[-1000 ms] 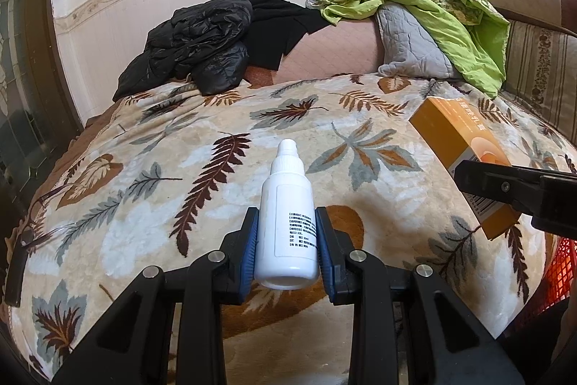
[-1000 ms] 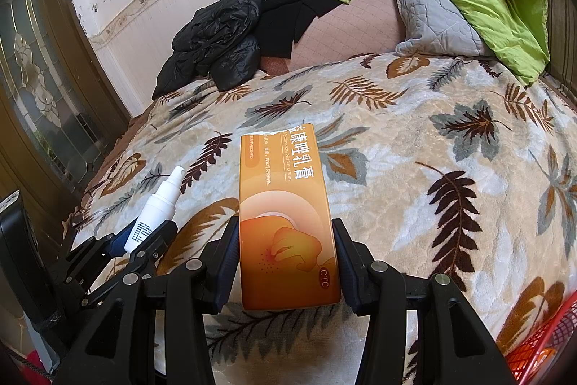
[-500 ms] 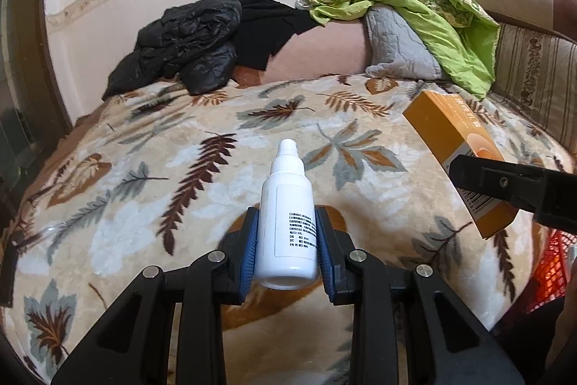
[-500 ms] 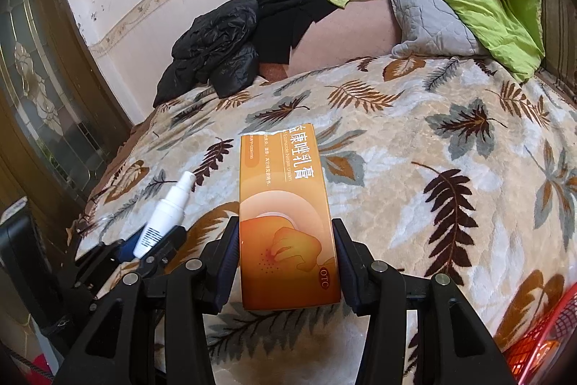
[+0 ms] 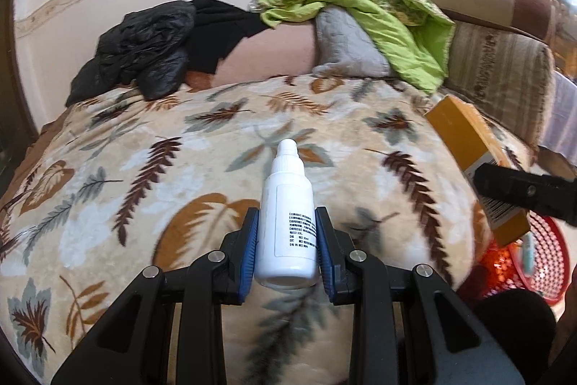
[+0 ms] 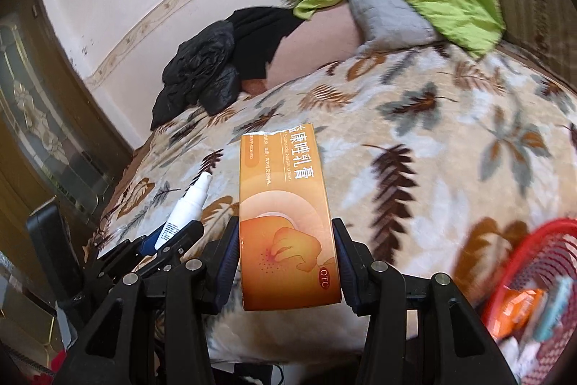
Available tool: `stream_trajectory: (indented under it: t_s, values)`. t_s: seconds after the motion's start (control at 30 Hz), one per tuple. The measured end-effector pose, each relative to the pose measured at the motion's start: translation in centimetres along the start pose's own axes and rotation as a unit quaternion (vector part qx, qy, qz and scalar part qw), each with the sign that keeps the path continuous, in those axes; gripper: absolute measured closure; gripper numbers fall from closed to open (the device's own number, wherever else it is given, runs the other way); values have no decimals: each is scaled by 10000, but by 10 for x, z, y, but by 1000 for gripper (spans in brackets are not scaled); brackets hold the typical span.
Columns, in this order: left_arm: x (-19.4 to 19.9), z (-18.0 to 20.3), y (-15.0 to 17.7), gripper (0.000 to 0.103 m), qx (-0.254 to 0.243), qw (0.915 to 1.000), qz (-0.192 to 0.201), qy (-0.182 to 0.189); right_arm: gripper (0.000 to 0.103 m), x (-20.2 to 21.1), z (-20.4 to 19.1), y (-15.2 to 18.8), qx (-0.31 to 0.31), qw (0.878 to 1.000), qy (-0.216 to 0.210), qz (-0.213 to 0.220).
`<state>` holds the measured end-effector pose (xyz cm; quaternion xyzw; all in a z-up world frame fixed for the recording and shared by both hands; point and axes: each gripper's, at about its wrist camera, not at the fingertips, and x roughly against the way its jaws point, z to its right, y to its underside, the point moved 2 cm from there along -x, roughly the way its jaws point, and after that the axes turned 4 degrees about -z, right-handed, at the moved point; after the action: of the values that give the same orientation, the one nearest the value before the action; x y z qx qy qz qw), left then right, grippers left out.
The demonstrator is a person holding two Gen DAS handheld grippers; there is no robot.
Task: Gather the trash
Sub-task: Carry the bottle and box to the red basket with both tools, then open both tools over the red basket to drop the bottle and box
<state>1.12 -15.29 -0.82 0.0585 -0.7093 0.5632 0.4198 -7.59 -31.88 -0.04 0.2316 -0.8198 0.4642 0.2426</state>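
A bed (image 5: 108, 168) covered by a cream plush blanket with brown and grey leaf print fills both views. A crumpled green quilt (image 5: 378, 6) and a black padded jacket (image 5: 144, 49) lie at its far end. A red perforated plastic basket (image 6: 541, 262) sits at the lower right, beside the bed edge, holding assorted wrappers. The right hand-held gripper (image 6: 288, 262) is clamped on a flat orange cardboard cream box (image 6: 285, 219), held above the blanket. The left hand-held gripper (image 5: 286, 248) is clamped on a small white plastic dropper bottle (image 5: 286, 215), nozzle pointing away.
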Motion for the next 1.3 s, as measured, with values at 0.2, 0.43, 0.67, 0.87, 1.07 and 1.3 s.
stream_trajectory:
  t_s: [0.2,0.43,0.67,0.87,1.07,1.3]
  values:
    - [22,44,-5,74,-316,9976,38,612,51,59,42,2,-398,9980,323,369]
    - [43,117,-15,74,-901,9836,-80,1558,50,116,111,15,-1078,9881,876,667]
    - [37,185,-20,74,-1303,9653,-447,2220,50,148,162,30,-1609,9771,1148,785]
    - [23,232,-19,74,-1451,9493,-810,2670,50,156,189,39,-1873,9712,1223,824]
    - [8,261,-11,74,-1574,9391,-1120,2843,49,155,209,47,-2110,9660,1282,771]
    - [-3,273,-4,52,-1639,9333,-1310,2916,41,148,228,61,-2473,9560,1504,477]
